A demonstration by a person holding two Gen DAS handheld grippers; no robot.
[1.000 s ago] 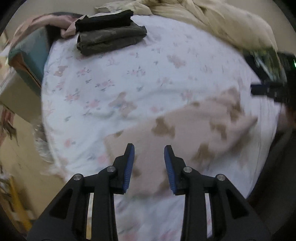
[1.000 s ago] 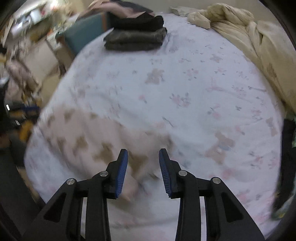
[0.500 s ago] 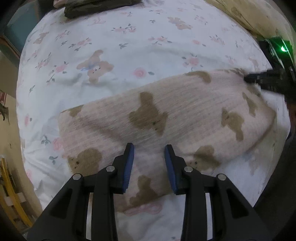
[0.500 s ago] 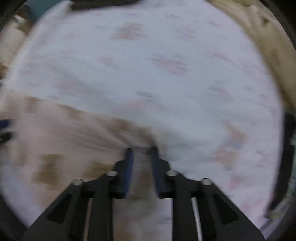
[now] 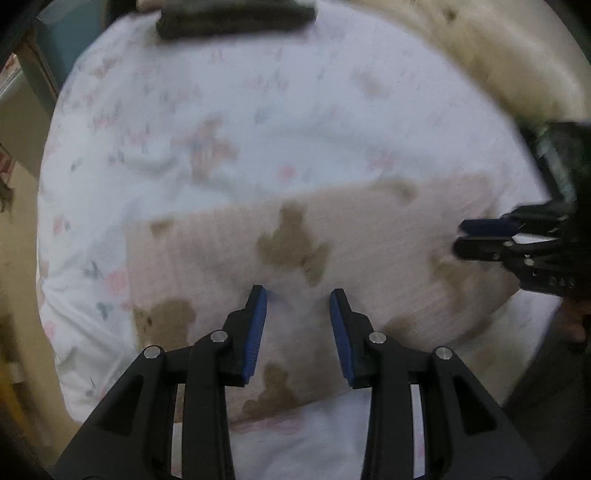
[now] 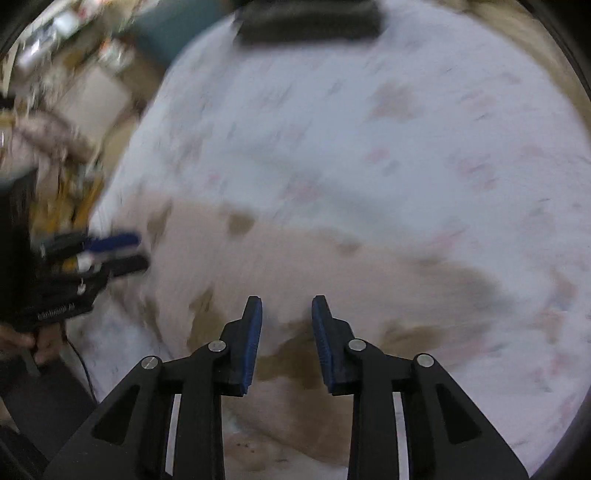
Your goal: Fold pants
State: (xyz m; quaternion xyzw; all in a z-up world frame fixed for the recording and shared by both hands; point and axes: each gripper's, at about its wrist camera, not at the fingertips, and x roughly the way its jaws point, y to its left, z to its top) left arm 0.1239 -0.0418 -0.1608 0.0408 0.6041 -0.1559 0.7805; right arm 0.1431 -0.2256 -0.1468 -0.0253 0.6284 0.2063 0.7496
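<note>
The pants [image 5: 351,251] are pale pink with brown bear prints and lie folded flat near the front edge of the bed; they also show in the right wrist view [image 6: 295,266]. My left gripper [image 5: 298,295] is open and empty just above the pants' near part. My right gripper [image 6: 287,302] is open and empty above the pants. The right gripper shows at the right of the left wrist view [image 5: 480,240], over the pants' right end. The left gripper shows at the left of the right wrist view [image 6: 118,251]. Both views are blurred.
The bed sheet [image 5: 258,110] is white with small flowers and bears. A stack of dark folded clothes [image 5: 236,18] lies at the far edge, also in the right wrist view [image 6: 310,22]. A beige duvet [image 5: 517,66] is bunched at the back right. Clutter stands left of the bed [image 6: 55,110].
My right gripper was nearly shut low on the pants half a second ago; it is now open and has lifted back. My left gripper has pulled back a little, still open.
</note>
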